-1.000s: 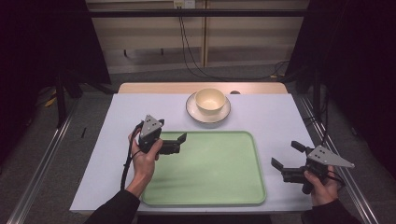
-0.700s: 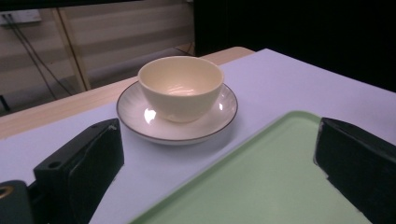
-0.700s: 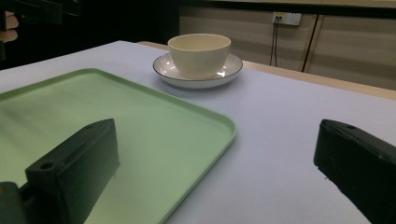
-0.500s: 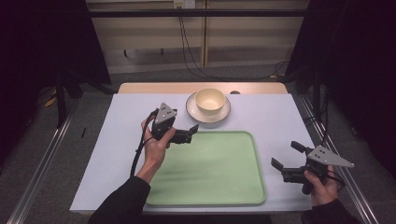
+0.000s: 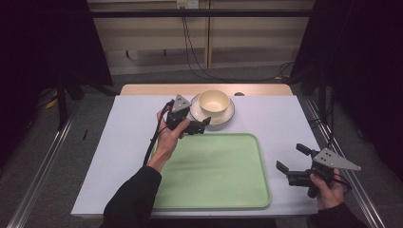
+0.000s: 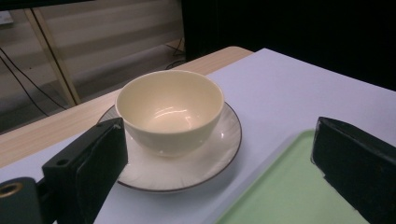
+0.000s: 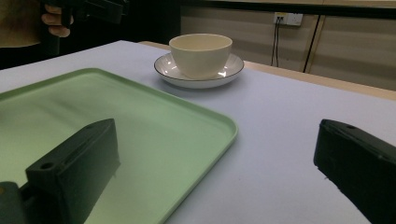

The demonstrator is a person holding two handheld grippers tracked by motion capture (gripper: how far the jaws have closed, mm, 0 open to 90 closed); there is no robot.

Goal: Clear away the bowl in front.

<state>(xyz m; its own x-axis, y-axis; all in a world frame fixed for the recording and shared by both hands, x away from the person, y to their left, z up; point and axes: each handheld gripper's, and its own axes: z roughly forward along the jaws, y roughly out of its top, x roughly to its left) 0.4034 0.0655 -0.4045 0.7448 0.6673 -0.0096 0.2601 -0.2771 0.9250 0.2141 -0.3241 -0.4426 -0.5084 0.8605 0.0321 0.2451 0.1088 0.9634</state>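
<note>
A cream bowl (image 5: 214, 100) (image 6: 169, 108) (image 7: 201, 52) stands on a white saucer (image 5: 227, 117) (image 6: 205, 163) (image 7: 168, 72) at the back middle of the table. My left gripper (image 5: 205, 124) (image 6: 219, 172) hovers just left of the saucer, jaws open and pointing at the bowl, nothing between them. A pale green tray (image 5: 214, 171) (image 6: 299, 196) (image 7: 140, 126) lies flat in front of the saucer, with nothing on it. My right gripper (image 5: 291, 157) (image 7: 215, 177) is held open near the table's front right, beside the tray's right edge.
The table top (image 5: 128, 128) is pale lilac with a wooden strip (image 5: 157, 89) along its far edge. Metal rails (image 5: 43, 161) run along both sides on the floor. Cables (image 5: 190, 42) hang behind the table.
My left gripper has moved forward and to the right, from over the tray's left edge up to the saucer. The right gripper has stayed in place.
</note>
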